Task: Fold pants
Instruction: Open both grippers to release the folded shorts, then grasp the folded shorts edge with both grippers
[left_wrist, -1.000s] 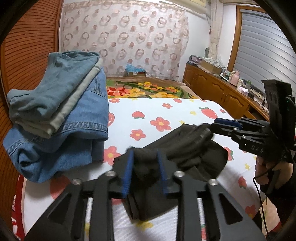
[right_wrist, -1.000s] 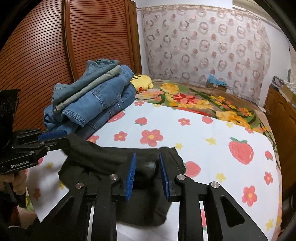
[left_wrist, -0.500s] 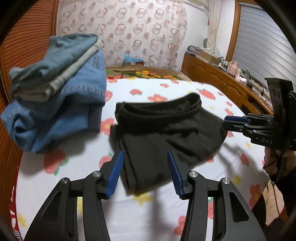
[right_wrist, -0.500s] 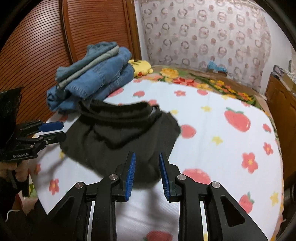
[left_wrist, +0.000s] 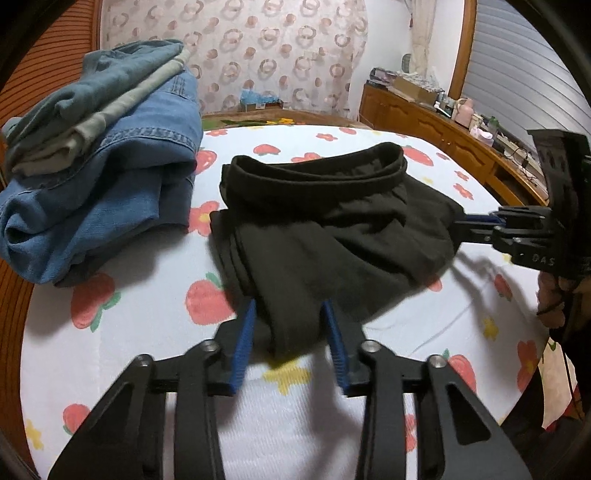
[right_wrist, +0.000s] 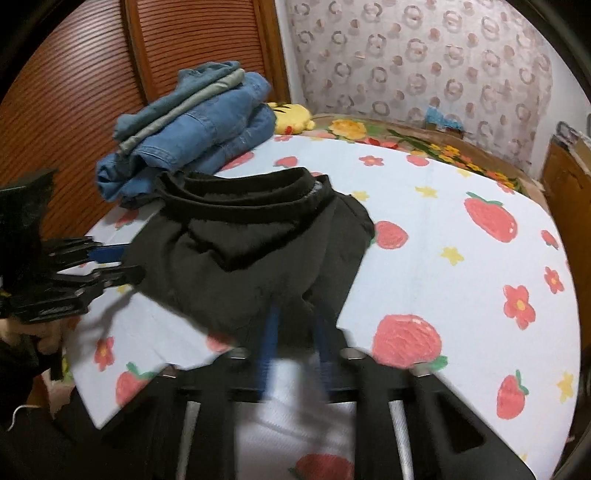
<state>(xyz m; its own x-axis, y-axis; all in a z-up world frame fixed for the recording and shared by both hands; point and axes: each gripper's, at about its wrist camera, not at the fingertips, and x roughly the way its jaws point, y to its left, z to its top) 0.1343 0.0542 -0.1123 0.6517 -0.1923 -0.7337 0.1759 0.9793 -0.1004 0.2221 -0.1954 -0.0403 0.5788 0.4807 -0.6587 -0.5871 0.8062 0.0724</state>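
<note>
Both my grippers at the near edge of the black pants on the bed

In the left wrist view my left gripper (left_wrist: 290, 343) sits low in the frame, jaws apart, with the folded near end of the black pants (left_wrist: 325, 229) lying between its blue pads (left_wrist: 242, 343); I cannot tell whether they pinch it. My right gripper (left_wrist: 476, 225) reaches the cloth from the right edge. In the right wrist view it (right_wrist: 295, 343) is blurred at the bottom, pads either side of a fold, grip uncertain. The pants lie mid-frame on the strawberry-print sheet (right_wrist: 443, 258), waistband far, beside the stacked jeans (left_wrist: 96, 162) at upper left
</note>
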